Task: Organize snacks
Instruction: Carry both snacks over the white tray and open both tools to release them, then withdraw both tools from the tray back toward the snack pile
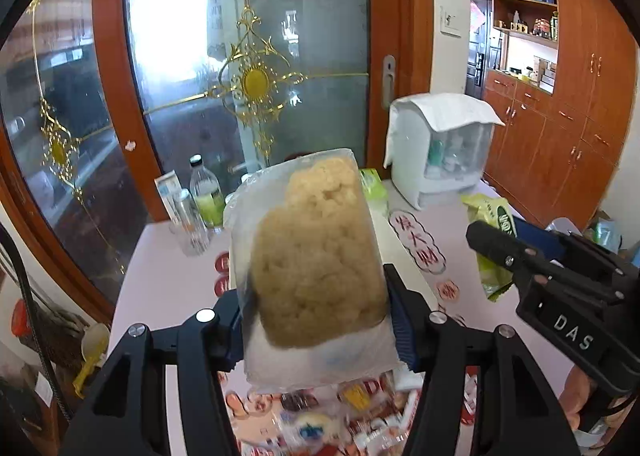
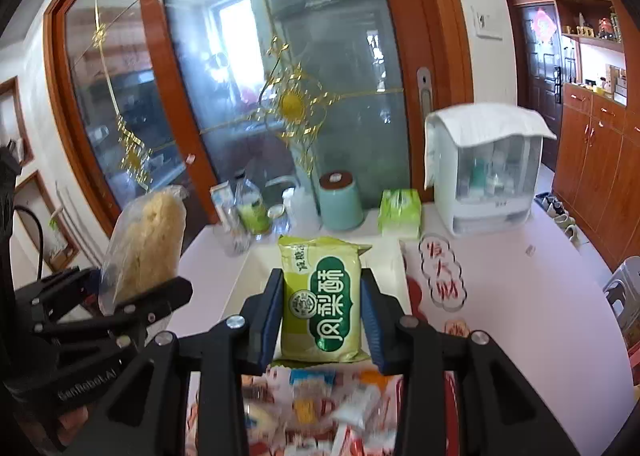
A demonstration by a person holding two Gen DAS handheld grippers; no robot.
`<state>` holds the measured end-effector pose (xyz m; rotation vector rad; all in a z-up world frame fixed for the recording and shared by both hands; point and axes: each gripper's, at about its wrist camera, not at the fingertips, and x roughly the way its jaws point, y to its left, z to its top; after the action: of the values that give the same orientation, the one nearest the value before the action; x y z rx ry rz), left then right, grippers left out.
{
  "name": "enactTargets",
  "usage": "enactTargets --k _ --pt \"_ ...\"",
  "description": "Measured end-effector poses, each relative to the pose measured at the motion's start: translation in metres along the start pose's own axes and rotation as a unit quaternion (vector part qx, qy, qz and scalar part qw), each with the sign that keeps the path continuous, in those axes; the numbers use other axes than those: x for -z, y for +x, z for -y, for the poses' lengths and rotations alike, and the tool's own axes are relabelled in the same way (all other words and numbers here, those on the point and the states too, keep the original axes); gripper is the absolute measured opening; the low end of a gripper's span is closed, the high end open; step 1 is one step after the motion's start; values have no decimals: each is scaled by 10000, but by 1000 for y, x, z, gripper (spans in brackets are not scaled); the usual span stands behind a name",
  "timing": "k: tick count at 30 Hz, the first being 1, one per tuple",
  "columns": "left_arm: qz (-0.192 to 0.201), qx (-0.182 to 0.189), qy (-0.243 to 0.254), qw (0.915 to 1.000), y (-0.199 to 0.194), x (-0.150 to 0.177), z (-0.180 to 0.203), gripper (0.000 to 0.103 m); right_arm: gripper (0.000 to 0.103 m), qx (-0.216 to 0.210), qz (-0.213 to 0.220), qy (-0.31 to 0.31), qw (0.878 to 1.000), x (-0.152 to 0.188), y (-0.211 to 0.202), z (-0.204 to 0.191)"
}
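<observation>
While both grippers' fingers clamp a clear-wrapped puffed-rice cake and green pineapple-pastry packet, they should be lowered gently into the white tray.

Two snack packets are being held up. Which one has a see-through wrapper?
The clear packet of pale crumbly snack in the left gripper. The right gripper's green packet is opaque, with printed writing.

Clear plastic bag – glossy green wrapper.
</observation>
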<state>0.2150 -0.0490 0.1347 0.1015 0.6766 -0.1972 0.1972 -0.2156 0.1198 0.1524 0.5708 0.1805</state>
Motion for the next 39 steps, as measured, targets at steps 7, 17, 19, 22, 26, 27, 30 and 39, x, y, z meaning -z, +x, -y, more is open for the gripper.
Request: enactTargets --k 7,17,19,22,26,27,30,39 --pt "-361 -59 -153 9992 70 -4 -8 56 37 146 -117 192 9996 -17 50 4" --pt "-1005 -64 -522 9935 179 26 -29 56 37 445 -1056 344 9928 26 143 21" --pt "-1150 -85 -565 9917 200 34 -34 56 37 489 -1254 356 9903 37 160 24" --pt "-1318 -118 -600 9894 222 46 -38 56 37 564 -1515 343 9863 49 184 26" --pt "-1546 -186 -585 9861 248 59 -43 56 37 611 -1839 317 9805 64 210 26" --pt "-1596 -214 -554 9854 253 62 -43 56 37 613 -1895 305 9795 67 214 25" --pt "-1808 -344 -433 9820 266 69 -43 58 38 615 -2091 275 9756 77 227 22" --pt "-1730 -601 -427 9822 257 73 -50 90 57 864 -2117 233 9732 83 228 24"
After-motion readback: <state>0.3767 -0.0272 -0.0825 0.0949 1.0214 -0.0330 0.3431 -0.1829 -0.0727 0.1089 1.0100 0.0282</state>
